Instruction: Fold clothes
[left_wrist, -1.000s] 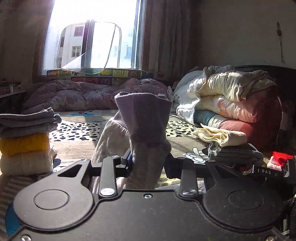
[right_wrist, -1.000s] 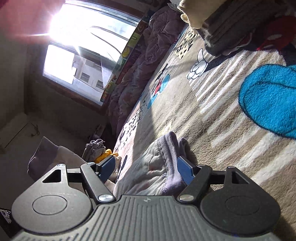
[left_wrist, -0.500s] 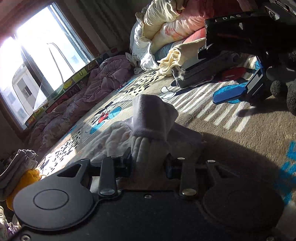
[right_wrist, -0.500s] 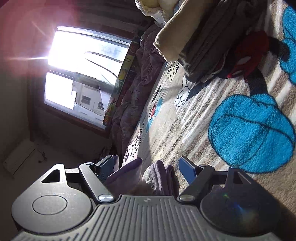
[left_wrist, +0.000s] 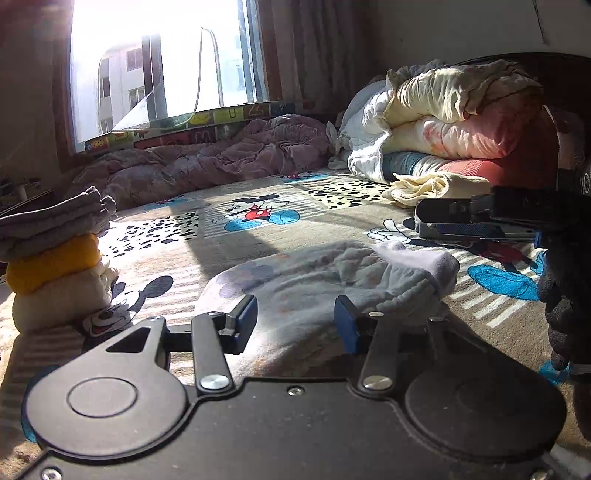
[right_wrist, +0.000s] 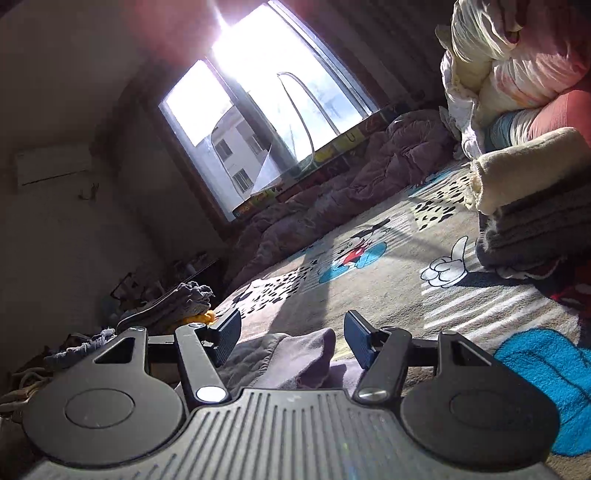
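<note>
Left claw (left_wrist: 295, 321) sits low centre, jaws spread apart. Right claw (right_wrist: 291, 338) likewise gapes, low centre; its gloved hand (left_wrist: 567, 306) shows at right edge.

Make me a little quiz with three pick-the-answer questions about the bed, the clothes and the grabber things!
1. Where is the stack of folded clothes in the left wrist view?
A. left side of the blanket
B. on the windowsill
C. on top of the quilts

2. What colour is the middle piece in that stack?
A. blue
B. yellow
C. green

3. How is the left hand-held gripper?
A. shut on a sock
B. open, fingers apart over the pale purple garment
C. out of view

Answers: 1 A, the stack sits at the left edge on the cartoon blanket. 2 B, a yellow layer lies between grey and cream. 3 B, the blue pads stand apart with the garment lying flat.
</note>
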